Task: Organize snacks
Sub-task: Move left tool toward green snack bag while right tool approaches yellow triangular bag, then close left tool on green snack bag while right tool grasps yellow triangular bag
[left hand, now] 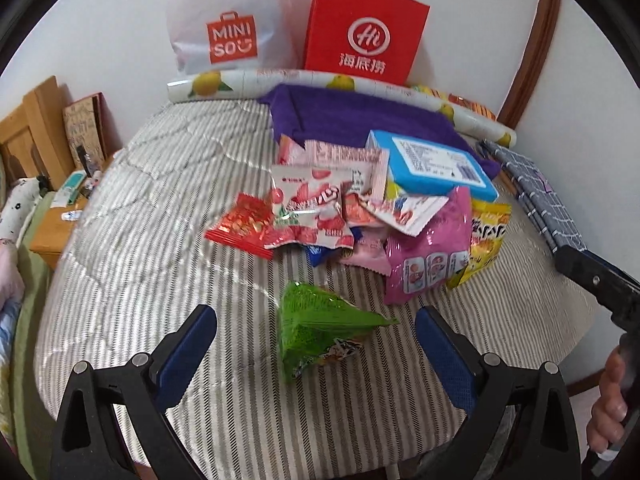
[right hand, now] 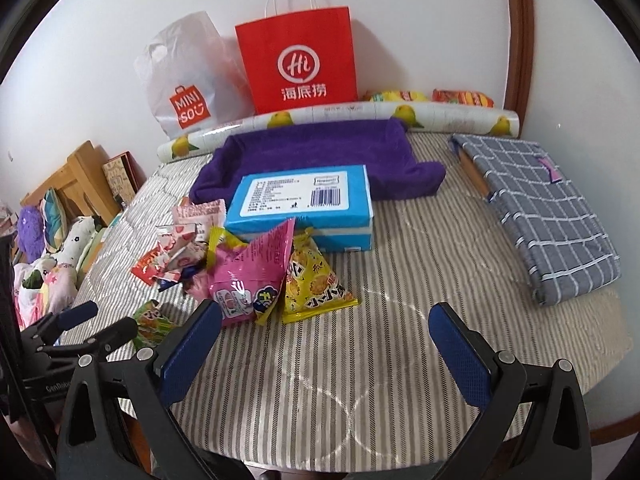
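Observation:
A pile of snack packets lies on the striped table: a red packet [left hand: 242,226], strawberry packets [left hand: 308,208], a pink bag [left hand: 430,246] [right hand: 250,274], a yellow bag [left hand: 486,236] [right hand: 310,280] and a blue box [left hand: 434,166] [right hand: 304,200]. A green packet [left hand: 320,328] lies alone in front of the pile, partly seen in the right wrist view [right hand: 150,322]. My left gripper [left hand: 316,354] is open, its jaws either side of the green packet, just short of it. My right gripper [right hand: 324,350] is open and empty over bare table right of the pile.
A purple cloth [right hand: 320,152], a lemon-print roll [right hand: 340,118], a red paper bag [right hand: 298,64] and a white Miniso bag [right hand: 188,80] stand at the back. A folded grey checked cloth [right hand: 548,208] lies at right. A bedside cabinet [left hand: 52,236] is at left.

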Demonstrator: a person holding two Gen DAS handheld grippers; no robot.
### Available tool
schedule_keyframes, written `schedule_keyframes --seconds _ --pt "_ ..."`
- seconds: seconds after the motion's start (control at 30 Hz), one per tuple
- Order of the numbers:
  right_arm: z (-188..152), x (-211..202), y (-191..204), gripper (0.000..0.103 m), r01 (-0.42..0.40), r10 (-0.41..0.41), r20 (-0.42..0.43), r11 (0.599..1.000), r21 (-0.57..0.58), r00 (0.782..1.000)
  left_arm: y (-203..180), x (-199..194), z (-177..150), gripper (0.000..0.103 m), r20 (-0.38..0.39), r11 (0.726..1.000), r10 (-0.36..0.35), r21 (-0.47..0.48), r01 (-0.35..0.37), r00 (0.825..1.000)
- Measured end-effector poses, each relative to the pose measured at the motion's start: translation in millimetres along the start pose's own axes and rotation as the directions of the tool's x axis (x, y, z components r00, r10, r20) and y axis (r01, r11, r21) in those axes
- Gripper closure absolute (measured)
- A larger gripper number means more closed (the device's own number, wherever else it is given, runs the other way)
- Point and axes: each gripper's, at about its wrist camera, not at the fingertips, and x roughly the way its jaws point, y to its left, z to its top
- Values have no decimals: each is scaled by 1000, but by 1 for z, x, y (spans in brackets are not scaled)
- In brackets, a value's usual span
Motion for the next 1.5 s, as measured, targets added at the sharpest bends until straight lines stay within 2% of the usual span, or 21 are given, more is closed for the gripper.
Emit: schedule_keyframes --seconds 0.2,0.27,0.37,0.53,0.67,0.73,0.9,1.3,1.37,1.43,1.5 --pt "-2 19 -2 1 -11 11 -10 1000 2 1000 1 27 -4 5 -51 1000 8 5 -7 999" --pt "-2 26 -3 5 -12 12 -20 1000 2 1000 2 31 -5 6 -56 1000 -1 4 1 998" --pt "-3 38 -6 7 -5 5 -42 1000 3 999 3 36 -4 11 -64 1000 -10 2 11 998" --pt "-1 49 -7 11 -10 11 -48 1000 8 999 5 39 1 29 -68 1000 -28 1 29 997" --pt "3 59 -3 11 -3 3 -47 1000 -10 999 6 41 5 30 -63 1000 -27 5 27 998" --pt "6 65 -2 20 11 -12 -50 1000 -26 999 6 41 7 34 -59 1000 -22 8 23 998" --pt "13 83 -2 26 37 -41 -73 998 -47 997 8 41 9 34 -57 1000 -13 12 13 998" --pt "15 107 0 28 14 -21 -110 998 -68 994 12 45 16 35 -62 999 -35 -7 34 997" --pt "14 109 -2 39 -10 3 -121 998 -64 993 11 45 16 36 -62 999 -34 -6 34 997" --pt "14 108 -5 56 -58 51 -133 997 -44 990 11 45 17 37 -61 999 -32 -7 31 998" --pt "13 102 -9 62 -70 65 -137 997 -30 988 11 44 17 37 -60 1000 -30 -8 29 998"
